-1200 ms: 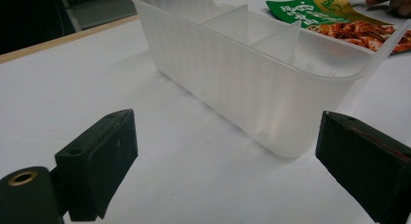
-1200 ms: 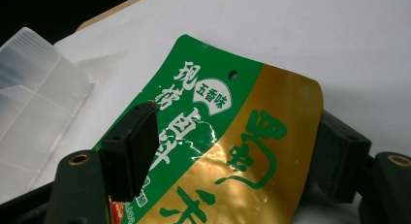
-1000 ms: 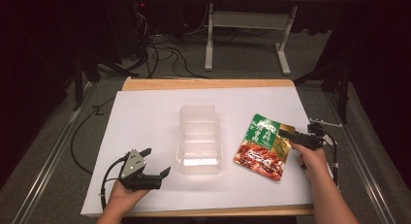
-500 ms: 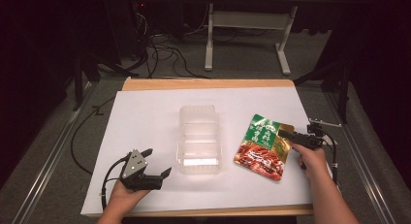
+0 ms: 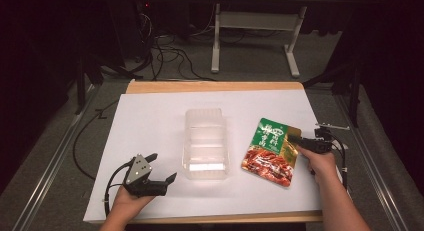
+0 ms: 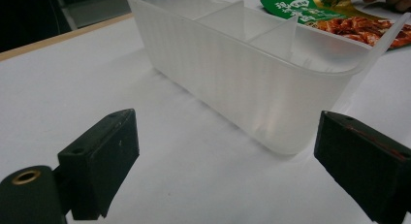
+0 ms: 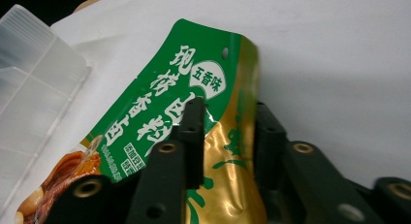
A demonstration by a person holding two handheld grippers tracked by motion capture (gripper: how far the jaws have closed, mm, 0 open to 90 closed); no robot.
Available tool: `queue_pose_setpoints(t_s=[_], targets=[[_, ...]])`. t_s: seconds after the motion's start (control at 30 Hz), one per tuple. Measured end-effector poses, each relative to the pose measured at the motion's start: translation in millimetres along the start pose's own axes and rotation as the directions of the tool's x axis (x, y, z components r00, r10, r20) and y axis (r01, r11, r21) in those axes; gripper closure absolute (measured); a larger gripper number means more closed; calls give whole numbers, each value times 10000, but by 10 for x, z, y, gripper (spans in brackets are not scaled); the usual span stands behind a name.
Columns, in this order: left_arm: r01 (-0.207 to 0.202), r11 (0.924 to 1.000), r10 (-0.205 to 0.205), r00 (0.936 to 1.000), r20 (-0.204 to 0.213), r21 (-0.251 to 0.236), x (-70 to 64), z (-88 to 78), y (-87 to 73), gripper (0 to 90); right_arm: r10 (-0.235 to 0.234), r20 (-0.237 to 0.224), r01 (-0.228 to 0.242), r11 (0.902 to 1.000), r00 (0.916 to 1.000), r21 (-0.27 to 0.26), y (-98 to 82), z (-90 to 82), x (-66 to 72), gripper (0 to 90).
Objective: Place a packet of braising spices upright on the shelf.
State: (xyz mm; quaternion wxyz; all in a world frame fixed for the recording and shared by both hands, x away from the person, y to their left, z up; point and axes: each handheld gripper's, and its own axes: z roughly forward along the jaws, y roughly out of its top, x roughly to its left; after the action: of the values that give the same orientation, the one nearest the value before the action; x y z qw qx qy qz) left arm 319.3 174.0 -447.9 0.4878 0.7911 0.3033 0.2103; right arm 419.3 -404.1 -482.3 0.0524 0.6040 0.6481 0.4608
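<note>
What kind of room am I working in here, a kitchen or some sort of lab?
Most likely a lab or recording workspace, not a kitchen: a wooden table covered with a plain white sheet, loose cables on the grey floor beyond it, and the metal legs of another bench against a dark background.

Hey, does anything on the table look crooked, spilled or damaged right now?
Only the green and gold snack pouch: it lies skewed, its edge buckled where the right hand-held gripper has just been closing on it. Nothing spilled.

left gripper [image 5: 159, 170] jaws wide apart; right gripper [image 7: 228, 136] jaws just closing.
</note>
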Motion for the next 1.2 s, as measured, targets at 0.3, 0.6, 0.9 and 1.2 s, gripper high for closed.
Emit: queue_pose_setpoints(t_s=[0.3,0.6,0.9,1.2], targets=[[-36,10000,35,10000,-31,-3,5,-10,3,96,-124,185,130,9995,9998,-294,-5,-39,18,900],[8,10000,-8,10000,-19,-17,0,-3,4,97,-527,282,541,9971,9982,-535,-10,-140,95,900],[29,10000,-30,10000,-19,-76,0,-9,5,98,-1081,113,1086,9865,9941,-1225,-31,-293,212,900],[40,9998,-41,10000,-44,-187,11,-22,9,99,-1697,-210,1631,9696,9853,-1823,10,-453,400,900]])
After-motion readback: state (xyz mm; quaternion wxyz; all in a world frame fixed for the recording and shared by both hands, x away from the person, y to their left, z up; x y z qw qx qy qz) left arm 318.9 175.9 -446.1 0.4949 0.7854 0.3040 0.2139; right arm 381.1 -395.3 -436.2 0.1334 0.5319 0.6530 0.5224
